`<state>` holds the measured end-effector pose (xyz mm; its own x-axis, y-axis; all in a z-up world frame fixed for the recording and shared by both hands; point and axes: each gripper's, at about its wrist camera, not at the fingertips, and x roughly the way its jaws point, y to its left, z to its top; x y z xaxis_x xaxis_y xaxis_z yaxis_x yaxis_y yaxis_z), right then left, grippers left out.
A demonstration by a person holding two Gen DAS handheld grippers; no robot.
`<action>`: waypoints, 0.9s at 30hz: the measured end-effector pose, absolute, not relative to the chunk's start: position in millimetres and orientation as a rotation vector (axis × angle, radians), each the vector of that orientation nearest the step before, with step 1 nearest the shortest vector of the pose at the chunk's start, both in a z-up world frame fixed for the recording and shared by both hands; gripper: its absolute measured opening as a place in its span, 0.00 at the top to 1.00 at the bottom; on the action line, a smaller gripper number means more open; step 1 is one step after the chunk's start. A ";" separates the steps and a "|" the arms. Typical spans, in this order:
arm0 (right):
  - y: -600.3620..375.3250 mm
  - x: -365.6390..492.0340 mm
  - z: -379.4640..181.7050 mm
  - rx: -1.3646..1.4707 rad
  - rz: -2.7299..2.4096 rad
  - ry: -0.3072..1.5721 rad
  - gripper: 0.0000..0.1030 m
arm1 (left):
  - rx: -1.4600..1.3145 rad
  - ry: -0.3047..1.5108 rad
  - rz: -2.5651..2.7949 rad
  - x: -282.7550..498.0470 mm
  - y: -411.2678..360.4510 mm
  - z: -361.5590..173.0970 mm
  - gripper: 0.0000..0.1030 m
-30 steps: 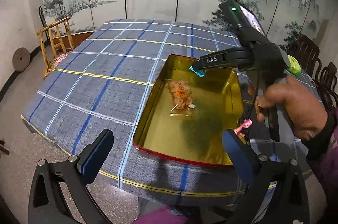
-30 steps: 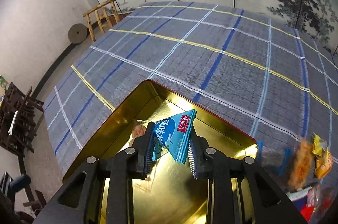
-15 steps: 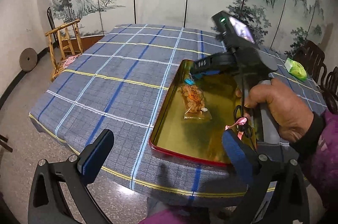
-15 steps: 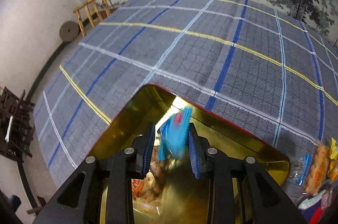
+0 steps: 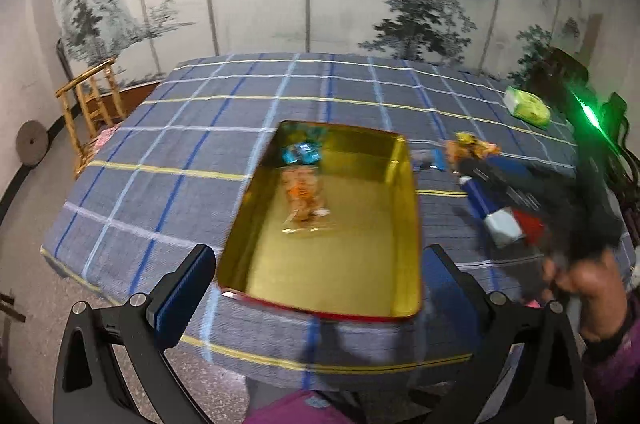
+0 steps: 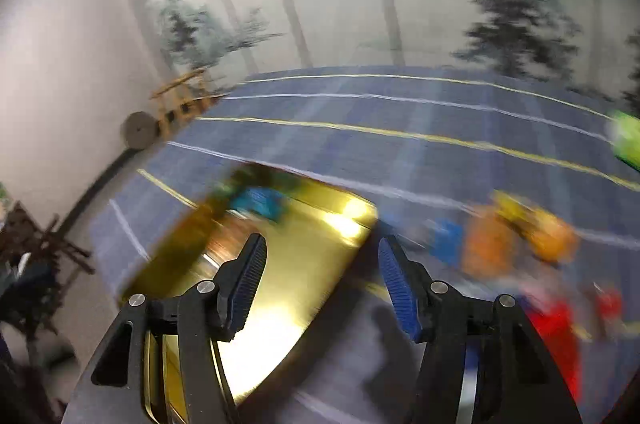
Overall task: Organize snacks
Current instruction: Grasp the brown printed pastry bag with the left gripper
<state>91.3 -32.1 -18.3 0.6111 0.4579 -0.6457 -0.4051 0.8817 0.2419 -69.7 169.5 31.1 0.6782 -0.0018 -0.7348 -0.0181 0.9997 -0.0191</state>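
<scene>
Loose snacks [image 6: 516, 244] smeared by motion blur, right gripper [image 5: 500, 196] body blurred

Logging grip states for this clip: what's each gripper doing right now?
Left gripper: open, holding nothing.
Right gripper: jaws opening, nothing between them; blue packet lies in the gold tray.

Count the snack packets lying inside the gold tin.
2: a blue packet at the far end of the gold tin, and a clear packet of orange snacks just nearer, mid-tin. None looks hidden.
</scene>
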 end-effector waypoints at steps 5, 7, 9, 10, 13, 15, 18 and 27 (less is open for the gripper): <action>-145.1 50.1 -33.6 0.047 0.287 0.781 0.42 | -0.068 0.878 -0.154 -46.2 132.5 37.3 0.02; -180.8 39.5 -38.7 0.042 0.233 0.791 0.42 | -0.097 0.920 -0.223 -31.7 115.7 36.4 0.02; -207.0 33.2 -43.0 0.079 0.226 0.807 0.42 | -0.108 0.963 -0.273 -18.0 95.3 33.9 0.02; -211.6 31.4 -44.4 0.086 0.227 0.808 0.42 | -0.109 0.976 -0.291 -11.9 86.3 32.9 0.02; -210.7 29.2 -51.5 0.057 0.247 0.807 0.42 | -0.075 1.004 -0.287 1.3 60.0 24.8 0.02; -204.1 31.7 -58.9 0.066 0.279 0.816 0.42 | -0.060 1.031 -0.284 9.9 48.2 17.0 0.02; -199.5 32.3 -68.5 0.040 0.299 0.820 0.42 | -0.066 1.076 -0.300 20.9 37.7 6.1 0.02; -251.4 40.7 -76.2 0.132 0.244 0.806 0.42 | -0.025 1.120 -0.294 52.6 4.4 -12.6 0.02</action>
